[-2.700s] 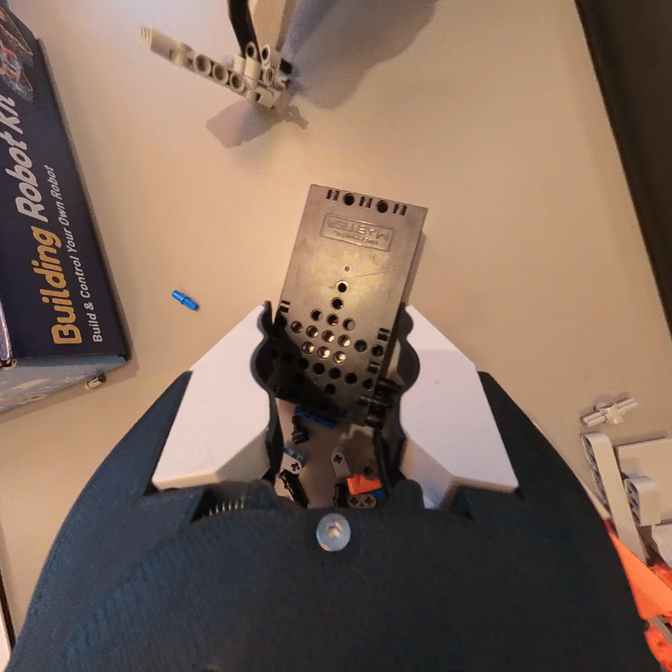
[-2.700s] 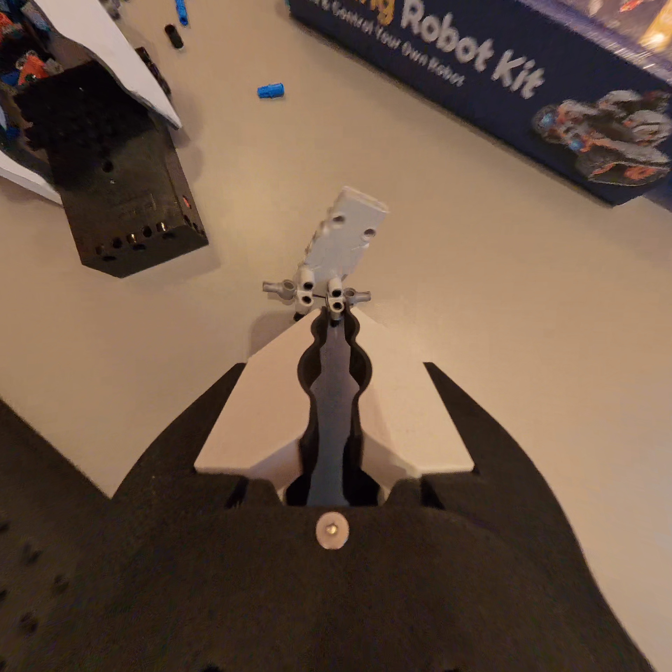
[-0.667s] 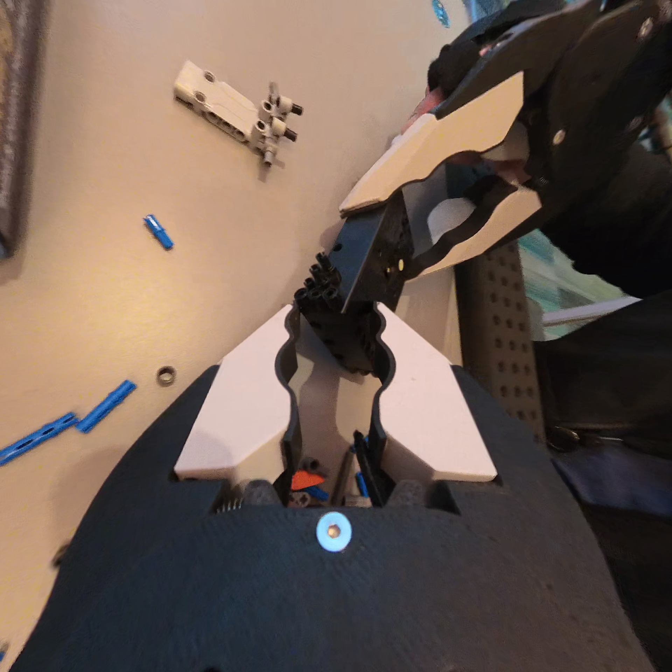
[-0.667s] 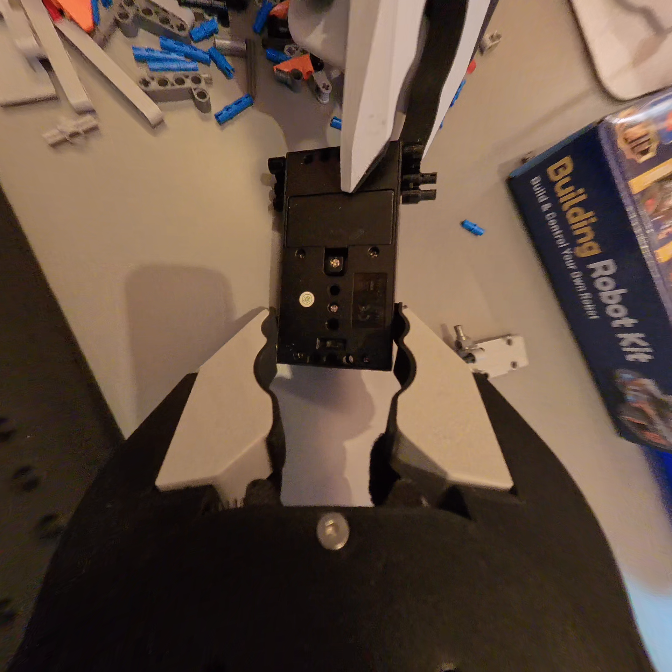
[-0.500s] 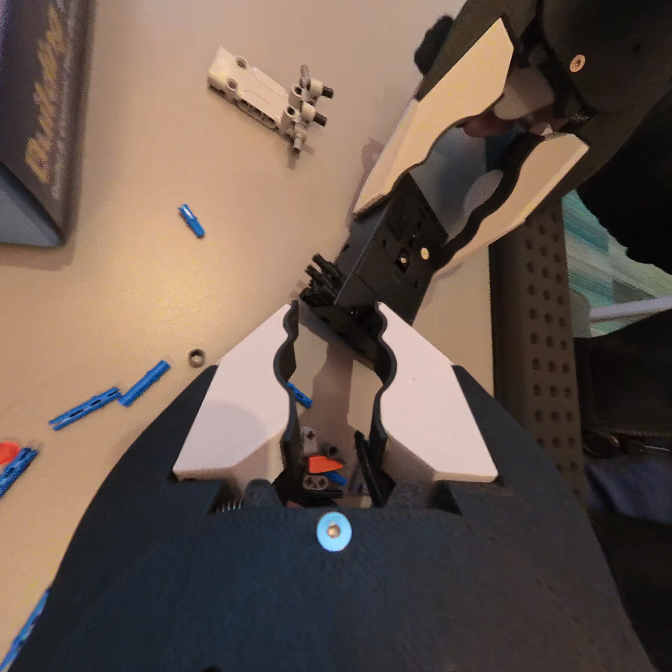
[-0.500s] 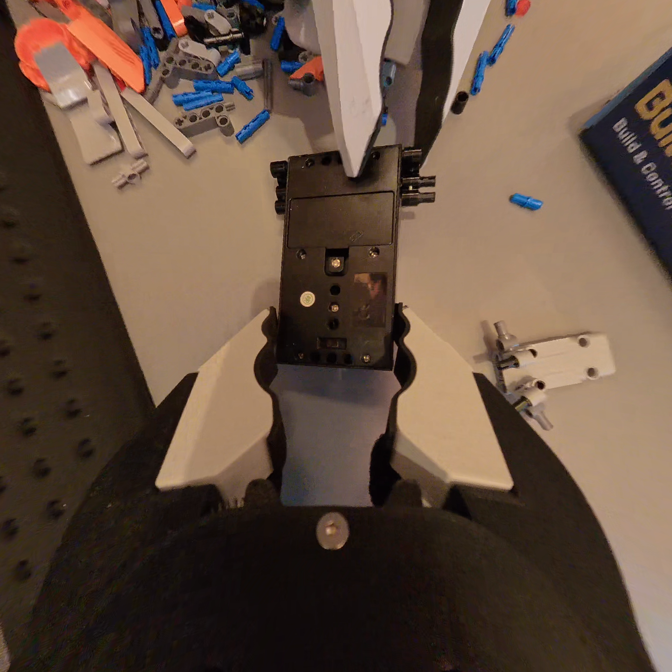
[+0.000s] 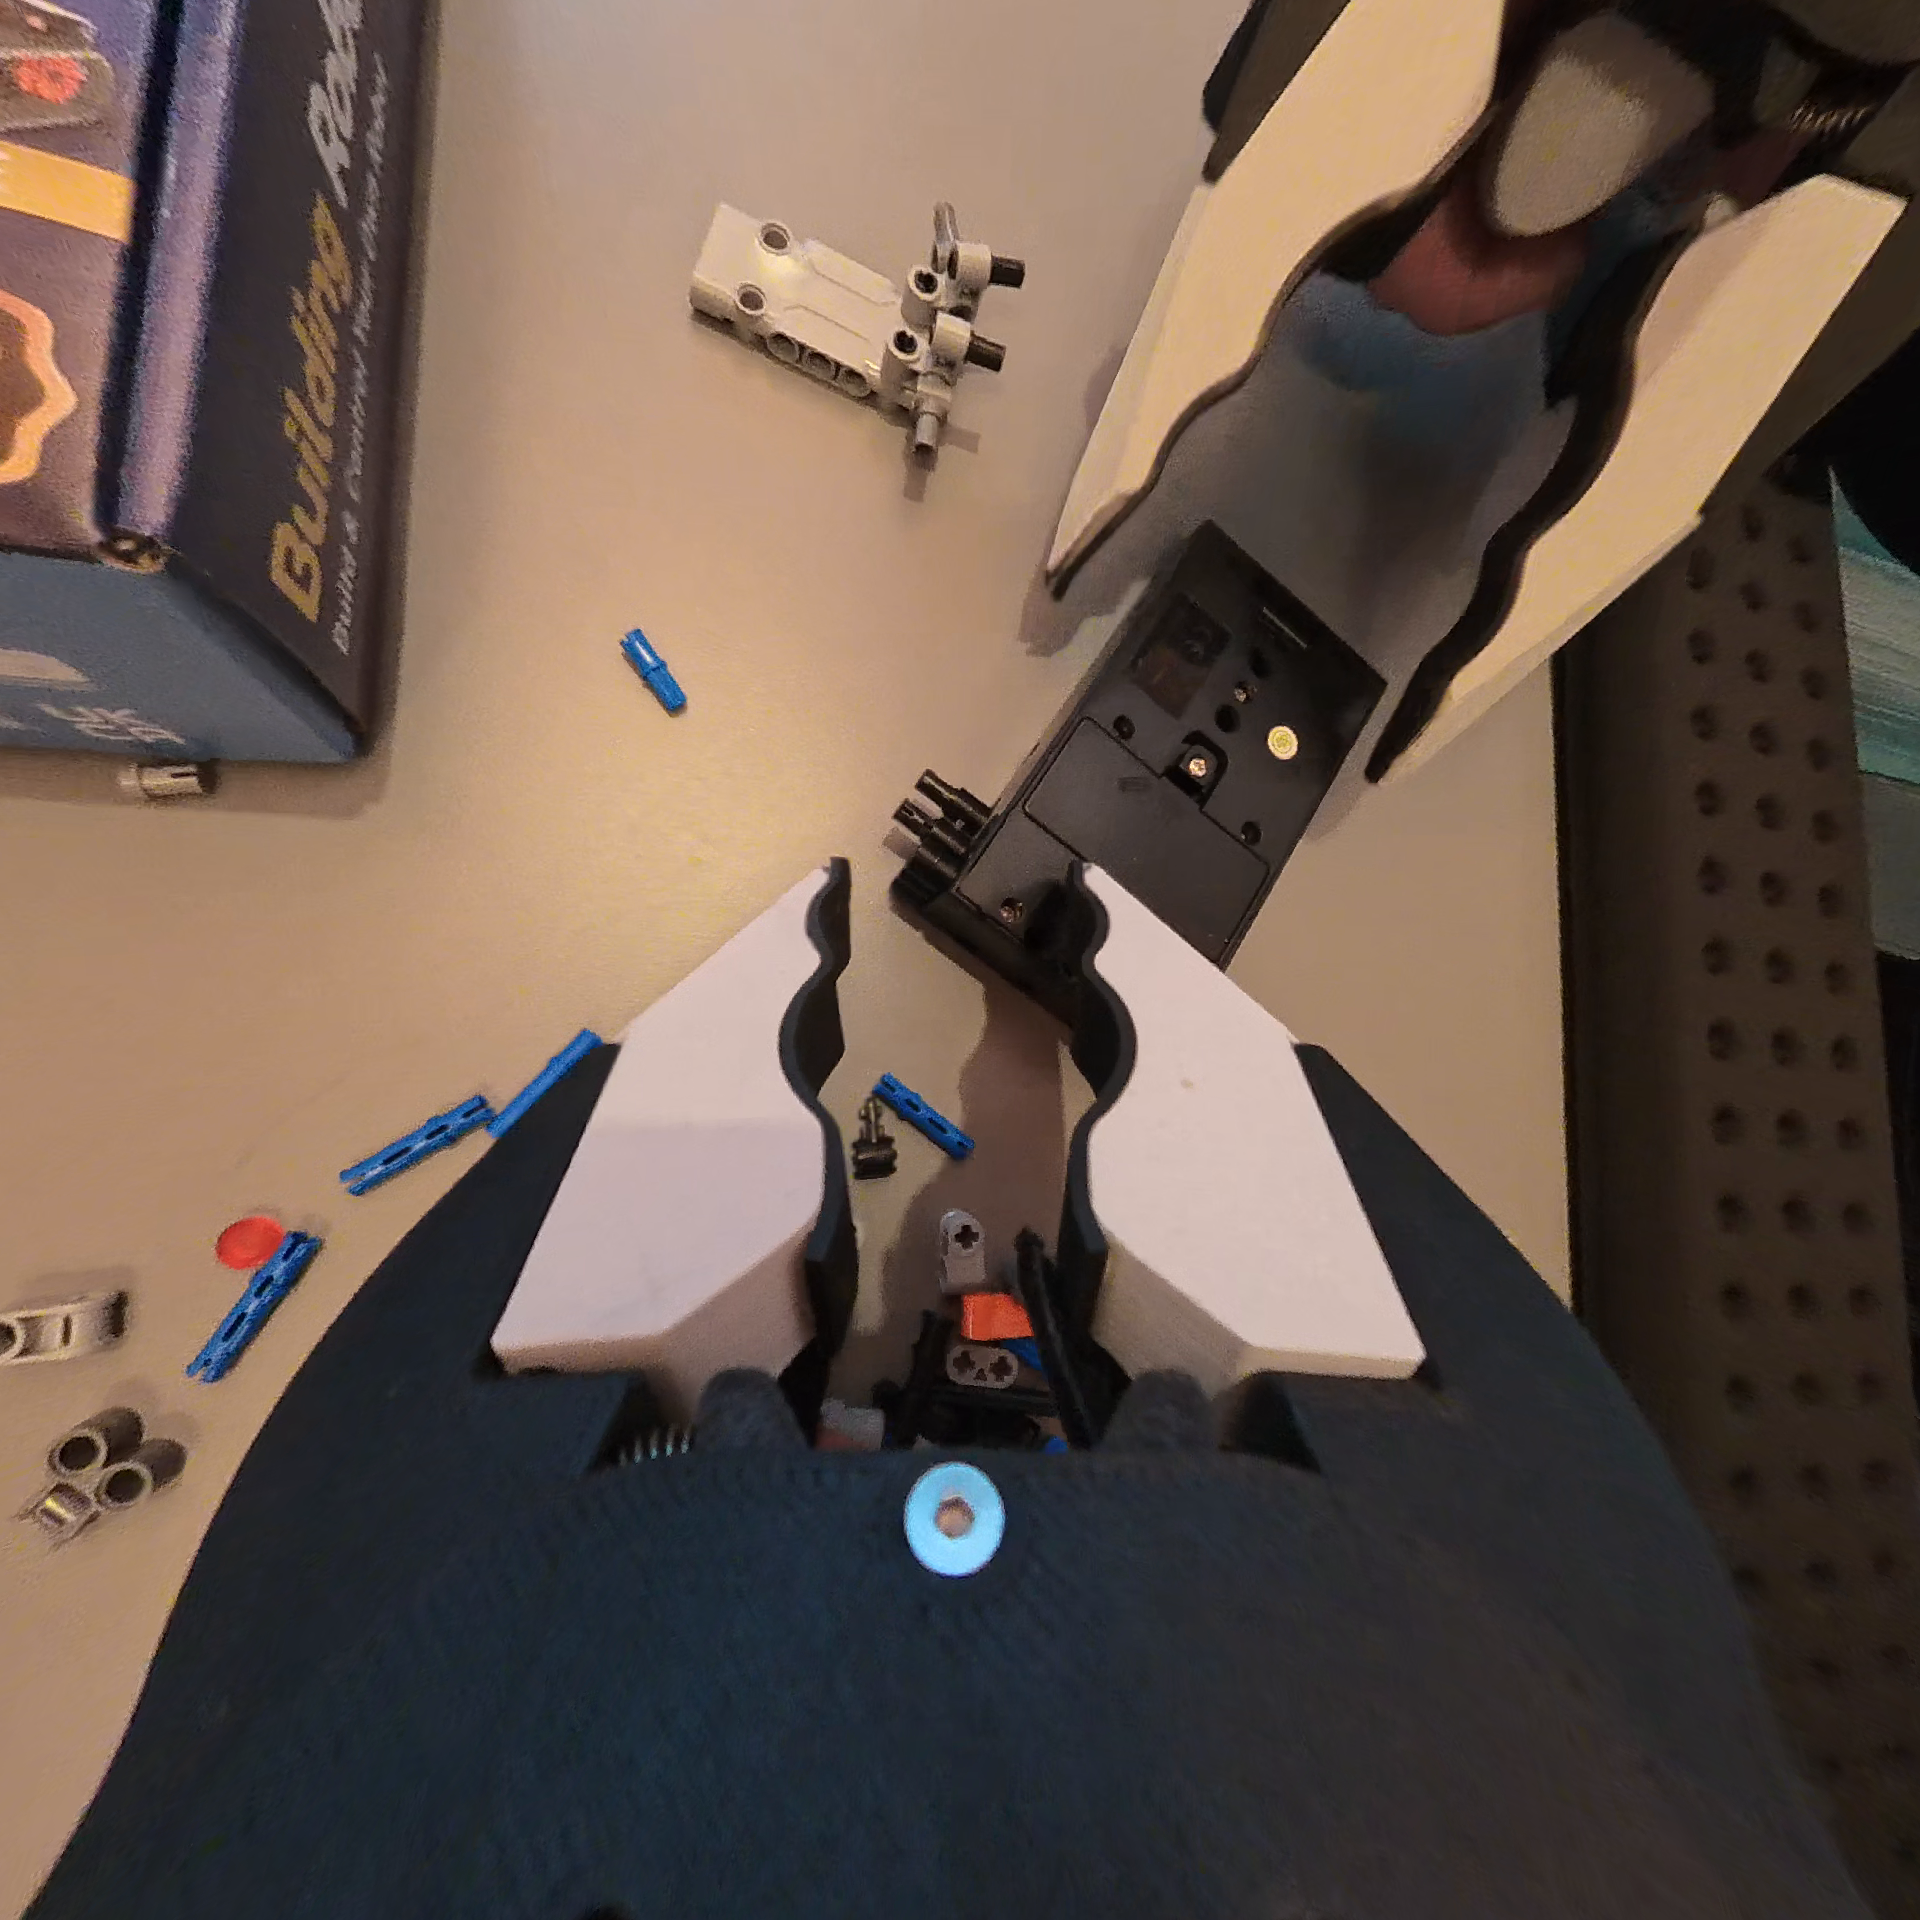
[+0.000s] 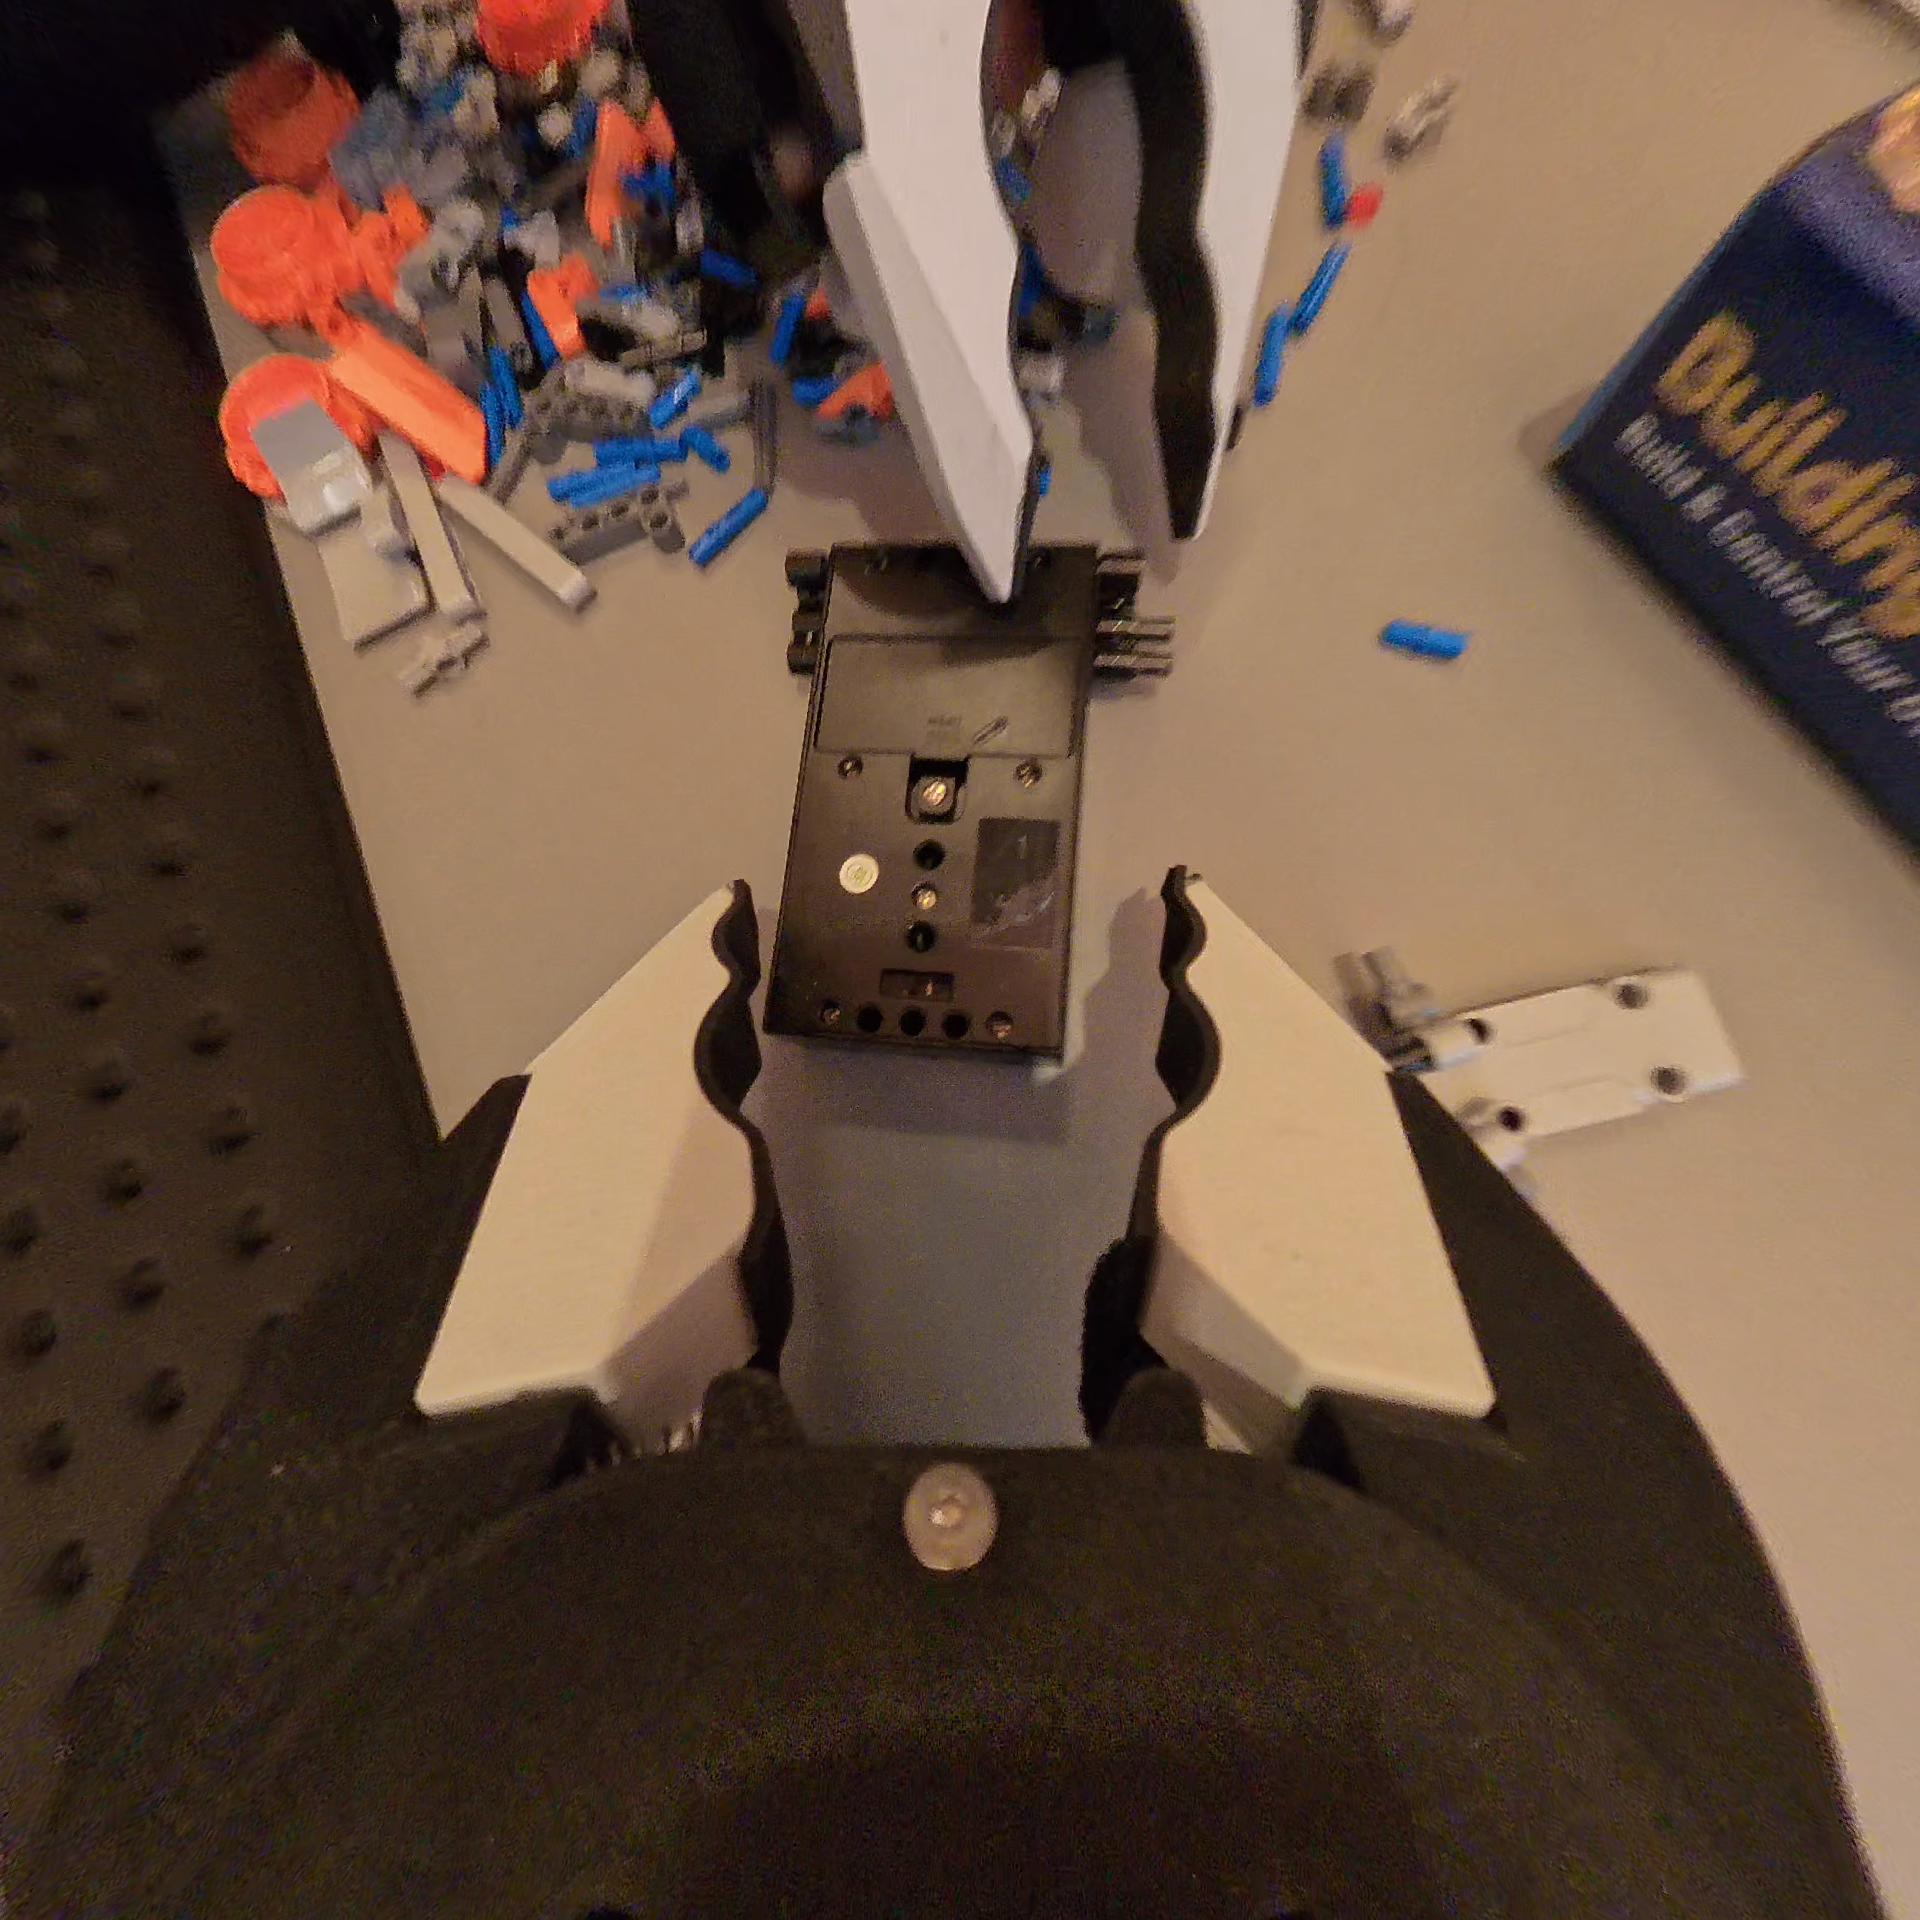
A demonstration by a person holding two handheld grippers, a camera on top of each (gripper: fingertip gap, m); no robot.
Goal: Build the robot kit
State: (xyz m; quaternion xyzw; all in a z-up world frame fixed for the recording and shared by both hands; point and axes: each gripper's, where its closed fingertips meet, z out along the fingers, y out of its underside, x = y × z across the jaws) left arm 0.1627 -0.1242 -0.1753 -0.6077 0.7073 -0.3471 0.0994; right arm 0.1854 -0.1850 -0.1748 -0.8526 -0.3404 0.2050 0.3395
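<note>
A black rectangular battery box (image 8: 935, 831) with black pins at its far end lies flat on the beige table, screw side up. My right gripper (image 8: 956, 883) is open, its fingertips on either side of the box's near end with gaps. My left gripper (image 7: 956, 883) is open at the box's (image 7: 1143, 790) pinned end. One of its fingertips (image 7: 1081, 894) overlaps the box's corner; I cannot tell if it touches. Each gripper shows in the other's view: the left gripper (image 8: 1091, 561) and the right gripper (image 7: 1216, 675).
A light grey block with pins (image 7: 831, 301) lies beside the box, also in the right wrist view (image 8: 1558, 1039). A dark blue kit box (image 7: 260, 364) stands at the table's side. A pile of orange, blue and grey parts (image 8: 468, 343) lies past the black box. A black perforated mat (image 7: 1745, 1039) borders the table. Spacing between my two grippers at the tips: around 7 cm.
Both grippers were closed on the black box's ends half a second ago. Both have opened and the box now lies on the table. The right gripper has drawn back a little.
</note>
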